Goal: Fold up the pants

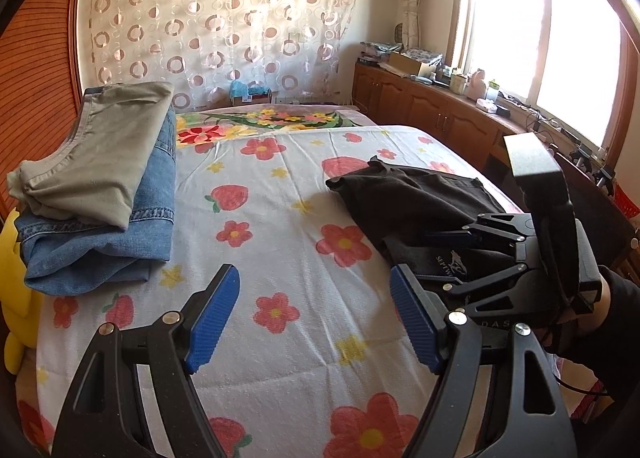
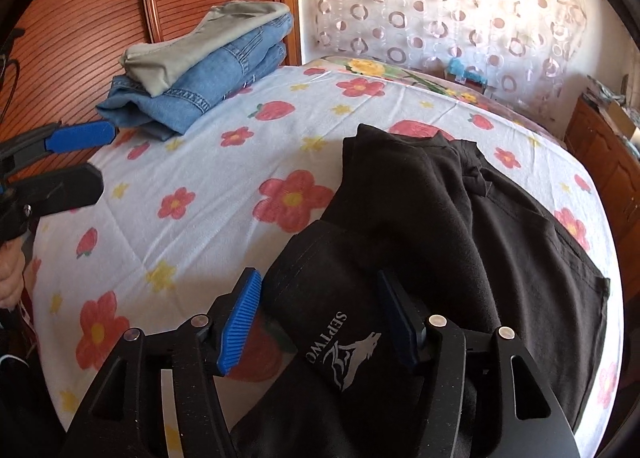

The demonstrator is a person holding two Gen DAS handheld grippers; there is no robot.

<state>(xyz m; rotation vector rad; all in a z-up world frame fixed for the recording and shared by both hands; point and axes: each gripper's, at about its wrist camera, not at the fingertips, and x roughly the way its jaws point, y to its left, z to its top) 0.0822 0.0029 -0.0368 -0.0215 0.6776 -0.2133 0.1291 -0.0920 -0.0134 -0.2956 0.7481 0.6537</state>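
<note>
Black pants (image 2: 460,217), one pair, lie crumpled on the right half of the bed (image 1: 280,193), on a white sheet printed with red flowers and strawberries. A white wolf logo with lettering (image 2: 348,350) shows on the near part of the fabric, which is partly doubled over itself.

Two further garments form one stack at the far left edge of the bed, well apart from the black pair: folded blue jeans (image 1: 112,234) below, folded khaki pants (image 1: 108,149) on top. A yellow soft object (image 1: 16,298) sits just beside the stack, at the mattress edge.

Two grippers are in view. The left gripper (image 1: 312,322) hovers over bare sheet between the stack and the black pants, its blue-padded fingers spread wide and holding nothing. The right gripper (image 2: 320,322) is also spread, with the logo-bearing fold lying between its two pads; whether the pads touch the cloth cannot be told. In the left wrist view its body covers the near end of the black pants.

Behind the bed hangs a sheer curtain with ring pattern (image 1: 220,25). A ribbed wooden headboard (image 2: 100,17) stands on the stack's side. A wooden cabinet (image 1: 432,109) carrying clutter runs beneath the bright window (image 1: 540,45).
</note>
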